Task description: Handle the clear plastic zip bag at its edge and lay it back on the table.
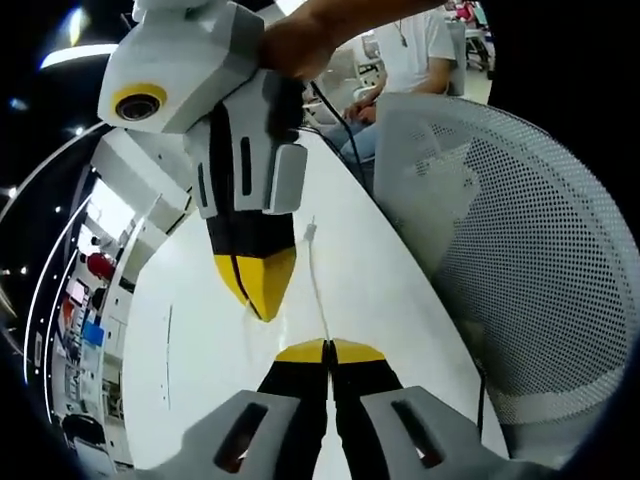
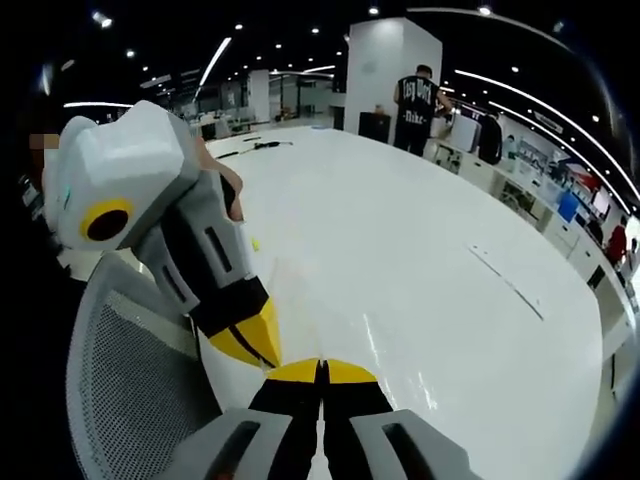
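The clear zip bag (image 1: 318, 290) shows as a thin pale edge running up from my left gripper (image 1: 328, 348), whose yellow-tipped jaws are shut on it. My right gripper (image 1: 264, 305) comes down from above, jaws shut, just left of that edge. In the right gripper view the bag (image 2: 303, 300) is a faint sheen over the white table (image 2: 430, 250). There my right gripper (image 2: 322, 368) is shut at the bag's near edge, and my left gripper (image 2: 262, 350) is shut close beside it. Whether the bag touches the table is unclear.
A grey mesh office chair (image 1: 520, 250) stands against the table's edge (image 2: 120, 390). A person in a white shirt (image 1: 405, 45) sits beyond it. Another person in black (image 2: 415, 105) stands at the table's far end. Shelves line the room's side (image 1: 85, 330).
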Available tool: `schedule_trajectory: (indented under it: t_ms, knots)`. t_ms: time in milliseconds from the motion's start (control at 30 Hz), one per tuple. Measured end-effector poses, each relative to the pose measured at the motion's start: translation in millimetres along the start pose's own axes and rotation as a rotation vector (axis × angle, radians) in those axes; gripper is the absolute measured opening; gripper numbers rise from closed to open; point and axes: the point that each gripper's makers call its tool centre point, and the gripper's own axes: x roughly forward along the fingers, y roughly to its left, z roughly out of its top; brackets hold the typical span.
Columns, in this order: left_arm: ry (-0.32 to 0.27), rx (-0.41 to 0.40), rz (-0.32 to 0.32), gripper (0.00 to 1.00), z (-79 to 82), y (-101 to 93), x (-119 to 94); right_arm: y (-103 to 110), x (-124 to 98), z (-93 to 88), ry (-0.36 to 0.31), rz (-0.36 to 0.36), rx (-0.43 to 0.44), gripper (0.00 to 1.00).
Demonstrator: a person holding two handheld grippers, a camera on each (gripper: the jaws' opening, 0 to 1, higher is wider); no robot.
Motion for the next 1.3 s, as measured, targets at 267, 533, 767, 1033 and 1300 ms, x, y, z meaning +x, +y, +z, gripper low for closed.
schedule_trajectory:
  t_ms: [267, 533, 767, 1033, 1300]
  knots:
    - [0.006, -0.009, 0.002, 0.00, -1.2, -3.3, 0, -12, -6, 8.8, -0.022, -0.035, -0.007, 0.00]
    - [-0.001, -0.027, 0.008, 0.00, 0.5, -5.2, -3, -22, -11, 15.3, -0.037, -0.059, -0.018, 0.00]
    - [0.006, -0.017, 0.004, 0.00, -1.1, -9.6, -3, -32, -16, 20.3, -0.046, -0.076, -0.028, 0.00]
    - [-0.008, -0.043, -0.005, 0.00, -0.8, -12.8, -4, -35, -21, 23.9, -0.055, -0.096, -0.044, 0.00]
    - [-0.010, -0.064, 0.019, 0.00, -3.1, -9.4, -7, -31, -19, 22.2, -0.045, -0.086, -0.064, 0.00]
